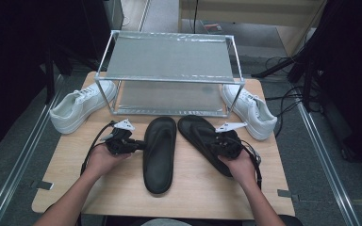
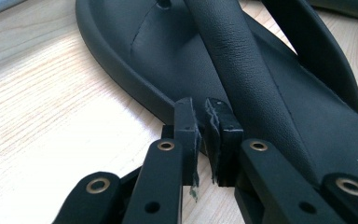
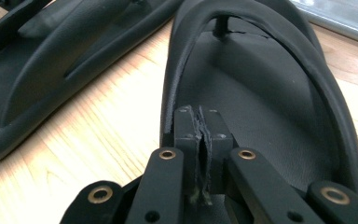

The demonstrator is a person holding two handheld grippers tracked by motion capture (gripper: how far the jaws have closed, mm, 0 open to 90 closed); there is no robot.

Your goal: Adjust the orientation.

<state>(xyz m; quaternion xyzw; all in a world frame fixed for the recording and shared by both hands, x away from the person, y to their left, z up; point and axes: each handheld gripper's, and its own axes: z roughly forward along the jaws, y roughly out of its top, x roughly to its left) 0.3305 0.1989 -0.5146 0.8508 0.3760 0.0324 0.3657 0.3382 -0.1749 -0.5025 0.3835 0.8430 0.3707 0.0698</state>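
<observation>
Black flip-flops, two, flat on wooden table (image 1: 75,155), side by side in front of wire shelf rack (image 1: 169,75).

Left flip-flop (image 1: 160,153): lengthwise, toe toward rack; immediately right of left gripper (image 1: 139,145), jaw tips at its outer edge. In left gripper view, same flip-flop (image 2: 279,107) directly ahead of and partly beneath jaws; strap running up and away from right-hand jaw; bare tabletop (image 2: 51,116) to jaws' left. Left gripper (image 2: 204,140): jaws nearly together, narrow slit between frayed pads, set at sole's rim below strap root; actual pinch on rim not discernible.

Right flip-flop (image 1: 201,141): angled, toe pointing up and left; under and ahead of right gripper (image 1: 219,143), which sits over its heel half. In right gripper view, same flip-flop (image 3: 261,107) straight ahead, strap arching away above jaws, toe post visible at far end; other flip-flop (image 3: 51,70) off to jaws' left, close by, not touching. Right gripper (image 3: 200,135): jaws closed, pads meeting along one thin seam, placed at inner side edge of sole; material between pads not discernible.

White sneakers, one beyond and left of left gripper (image 1: 78,106), one beyond and right of right gripper (image 1: 250,110), each beside a rack leg, well clear of both grippers.
</observation>
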